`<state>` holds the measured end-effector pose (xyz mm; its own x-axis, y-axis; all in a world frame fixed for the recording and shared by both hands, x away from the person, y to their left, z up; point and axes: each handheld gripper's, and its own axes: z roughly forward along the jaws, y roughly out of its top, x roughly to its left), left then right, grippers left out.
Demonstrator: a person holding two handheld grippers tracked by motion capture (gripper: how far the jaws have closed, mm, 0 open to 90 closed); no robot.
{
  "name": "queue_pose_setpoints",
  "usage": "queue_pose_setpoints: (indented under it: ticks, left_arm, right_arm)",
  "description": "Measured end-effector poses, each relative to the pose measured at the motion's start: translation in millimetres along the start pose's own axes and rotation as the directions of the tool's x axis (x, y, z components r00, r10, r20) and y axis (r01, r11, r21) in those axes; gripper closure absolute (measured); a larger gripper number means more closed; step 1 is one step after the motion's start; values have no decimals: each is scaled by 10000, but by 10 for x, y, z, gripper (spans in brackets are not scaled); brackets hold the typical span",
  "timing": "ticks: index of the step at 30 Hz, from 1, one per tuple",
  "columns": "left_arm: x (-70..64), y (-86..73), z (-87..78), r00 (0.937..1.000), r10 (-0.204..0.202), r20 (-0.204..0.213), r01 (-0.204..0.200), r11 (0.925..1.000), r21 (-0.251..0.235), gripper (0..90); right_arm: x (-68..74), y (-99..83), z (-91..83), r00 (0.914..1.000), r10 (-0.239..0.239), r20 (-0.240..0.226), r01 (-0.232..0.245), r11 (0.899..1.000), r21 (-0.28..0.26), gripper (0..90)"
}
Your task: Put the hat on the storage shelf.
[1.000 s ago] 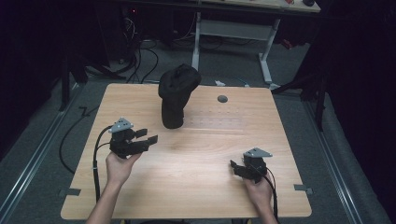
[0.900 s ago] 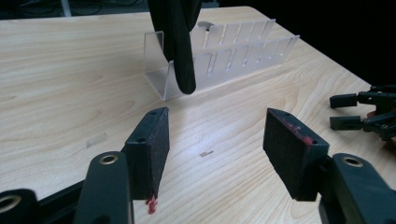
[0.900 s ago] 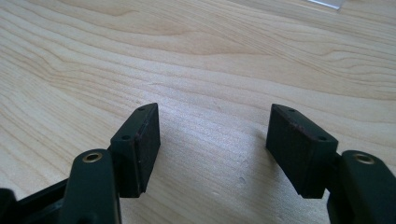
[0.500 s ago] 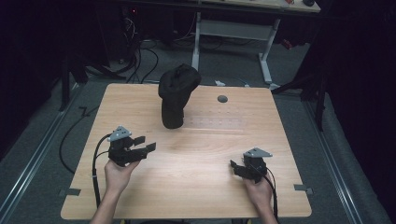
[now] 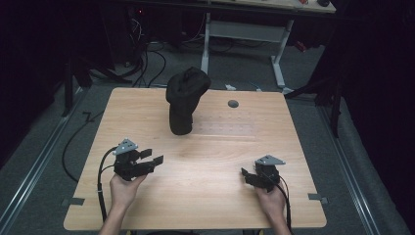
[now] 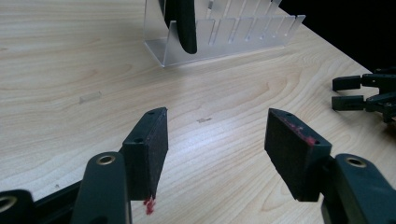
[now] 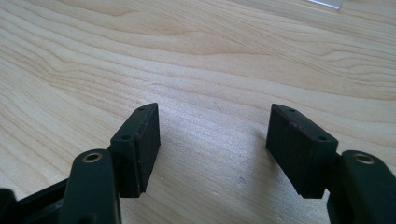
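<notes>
Dark floor with loose cables and the legs of a second desk surrounds the pale wooden tabletop (image 5: 205,196). From the high view, a black cap-like object (image 5: 185,98) stands toward the far centre of the tabletop, its upper part bulging over a narrower base; what carries it cannot be made out from there. The left gripper view shows what the high view does not: a clear acrylic rack (image 6: 224,32) with upright slots, and the dark object's lower edge sitting in one slot, its top cut off by the frame. A small grey disc (image 5: 233,103) lies to the right of the object, near the far edge.

The left gripper (image 5: 147,160), held in the left hand (image 5: 122,188) at the near left, has its jaws spread wide with bare wood between them; red flecks mark the pads. The right gripper (image 5: 248,175), held in the right hand (image 5: 271,198) at the near right, also has its jaws wide apart over bare wood in its own view. It also shows at the right edge of the left gripper view. Both grippers sit well apart from the rack.
</notes>
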<state>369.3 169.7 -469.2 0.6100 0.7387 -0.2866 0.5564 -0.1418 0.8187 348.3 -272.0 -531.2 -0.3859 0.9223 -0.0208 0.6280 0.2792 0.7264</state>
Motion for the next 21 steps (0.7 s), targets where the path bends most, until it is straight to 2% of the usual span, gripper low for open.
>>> queue_pose_setpoints:
  ticks: [9,21]
  left_arm:
    - [-7,-88,-13,9999,-148,-67,148,9999,-8,390]
    - [22,-257,88,9990,6,-441,10,9994,358,397]
  right_arm:
    - [0,0,0,10000,2,1,-2,10000,1,351]
    - [2,0,0,10000,14,6,-14,10000,2,351]
